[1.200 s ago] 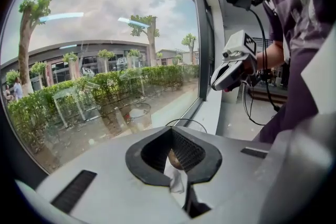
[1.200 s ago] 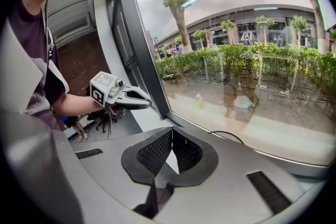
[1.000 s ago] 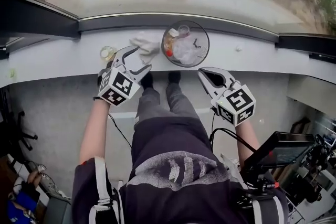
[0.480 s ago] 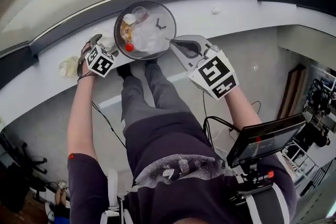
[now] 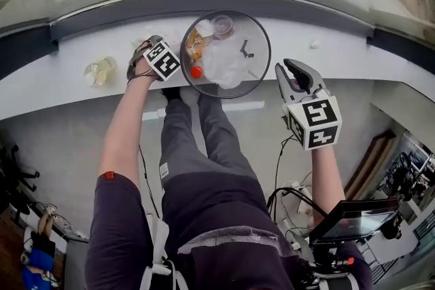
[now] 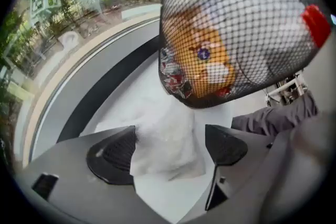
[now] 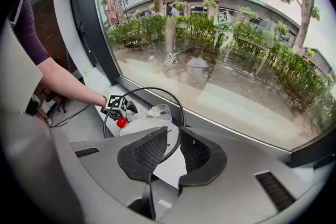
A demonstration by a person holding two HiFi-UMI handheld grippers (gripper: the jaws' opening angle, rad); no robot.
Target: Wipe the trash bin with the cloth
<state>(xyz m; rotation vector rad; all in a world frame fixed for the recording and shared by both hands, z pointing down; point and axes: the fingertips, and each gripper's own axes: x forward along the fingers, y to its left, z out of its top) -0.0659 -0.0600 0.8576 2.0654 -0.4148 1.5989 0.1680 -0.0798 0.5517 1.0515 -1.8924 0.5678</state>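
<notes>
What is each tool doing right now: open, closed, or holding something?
Left tool: wide open, with the cloth lying between its jaws, not gripped.
Right tool: jaws have just been opening, slightly apart, holding nothing.

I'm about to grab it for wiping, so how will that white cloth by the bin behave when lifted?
The white cloth lies crumpled in soft folds, so it will probably hang limp from the jaws. It looks thin, so likely very light. A pinch on one fold may leave the rest trailing against the mesh bin.
</notes>
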